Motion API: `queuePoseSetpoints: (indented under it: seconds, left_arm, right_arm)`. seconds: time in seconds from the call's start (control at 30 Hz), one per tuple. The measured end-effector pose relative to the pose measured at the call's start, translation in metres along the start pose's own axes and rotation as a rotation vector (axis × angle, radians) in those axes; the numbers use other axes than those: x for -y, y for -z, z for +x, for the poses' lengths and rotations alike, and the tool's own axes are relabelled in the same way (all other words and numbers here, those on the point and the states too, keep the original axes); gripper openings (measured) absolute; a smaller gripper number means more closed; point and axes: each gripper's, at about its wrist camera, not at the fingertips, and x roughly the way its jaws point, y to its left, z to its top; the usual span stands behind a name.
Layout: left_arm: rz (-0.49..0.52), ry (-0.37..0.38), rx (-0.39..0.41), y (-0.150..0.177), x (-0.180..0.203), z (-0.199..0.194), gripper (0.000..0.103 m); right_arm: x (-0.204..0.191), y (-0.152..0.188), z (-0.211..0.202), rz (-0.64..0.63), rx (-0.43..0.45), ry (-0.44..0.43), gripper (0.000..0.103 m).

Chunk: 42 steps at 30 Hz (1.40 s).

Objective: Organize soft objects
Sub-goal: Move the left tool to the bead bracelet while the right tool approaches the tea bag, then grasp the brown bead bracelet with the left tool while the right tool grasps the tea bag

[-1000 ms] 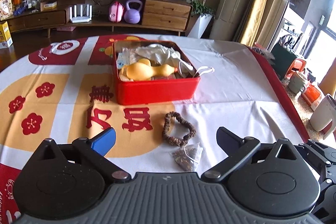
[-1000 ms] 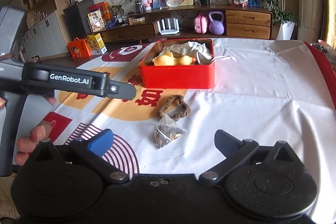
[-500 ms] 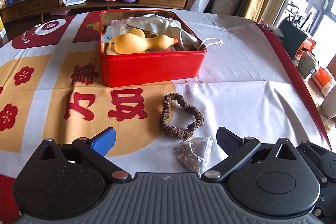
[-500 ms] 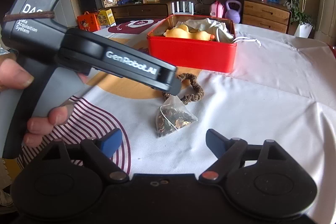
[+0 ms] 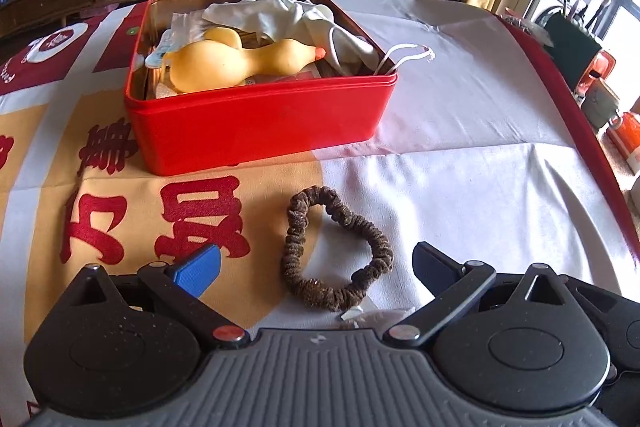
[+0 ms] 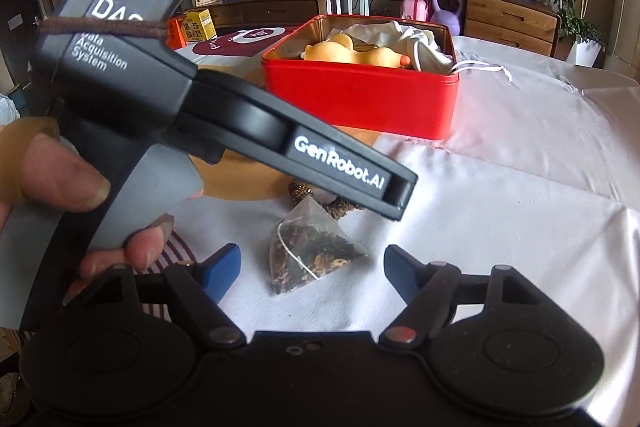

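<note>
the left gripper [image 5: 316, 263] stands wide, nothing between its pads, with the brown scrunchie [image 5: 334, 253] lying on the tablecloth [image 5: 460, 187] in the gap ahead of it, touched by neither finger. the right gripper [image 6: 312, 265] is also apart, though its jaws have just been closing in; the pyramid tea bag [image 6: 310, 251] sits on the cloth between the tips and the pads do not press on it. in the right wrist view the left tool's body crosses the frame, held by a hand [image 6: 60, 187], and it hides most of the scrunchie, leaving only a bit beside the tea bag. in the left wrist view the tea bag is almost wholly cut off under the gripper's housing; only a scrap shows. the red tin [image 5: 260, 115] stands beyond the scrunchie, near but apart, open, holding a yellow gourd-shaped toy [image 5: 236, 61] and a pale drawstring pouch [image 5: 280, 15] whose cord hangs over the right rim. what lies beneath them is hard to make out. to the right of the tin and scrunchie the cloth lies bare up to its red edge.
</note>
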Motion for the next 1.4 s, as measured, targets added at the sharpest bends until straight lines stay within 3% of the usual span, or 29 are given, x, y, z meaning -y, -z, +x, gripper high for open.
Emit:
queuePoseSetpoints:
  seconds: [0.2, 0.43, 0.5, 0.63, 0.8, 0.97, 1.4]
  left_arm:
    - [0.073, -0.029, 0.015, -0.001, 0.009, 0.008, 0.101]
    - [0.11, -0.049, 0.038, 0.002, 0.011, 0.011, 0.091]
    - [0.123, -0.064, 0.047, 0.003, 0.011, 0.011, 0.083]
    - [0.148, -0.091, 0.065, 0.004, 0.013, 0.008, 0.065]
    - [0.15, -0.098, 0.068, 0.003, 0.012, 0.005, 0.038]
    - [0.139, -0.095, 0.073, 0.004, 0.009, 0.003, 0.02]
    - [0.079, -0.086, 0.081, 0.013, -0.007, -0.015, 0.017]
  right_arm:
    - [0.003, 0.0, 0.009, -0.01, -0.009, -0.007, 0.071]
    - [-0.005, 0.001, 0.009, -0.065, 0.0, 0.001, 0.062]
    - [-0.005, 0.002, 0.008, -0.063, 0.004, -0.001, 0.055]
    - [-0.004, 0.003, 0.007, -0.06, 0.011, 0.015, 0.05]
    - [0.001, 0.003, 0.005, -0.038, 0.017, 0.029, 0.032]
    - [0.009, 0.004, 0.002, 0.001, 0.021, 0.037, 0.015]
    - [0.021, 0.007, -0.014, 0.097, 0.06, 0.042, 0.011]
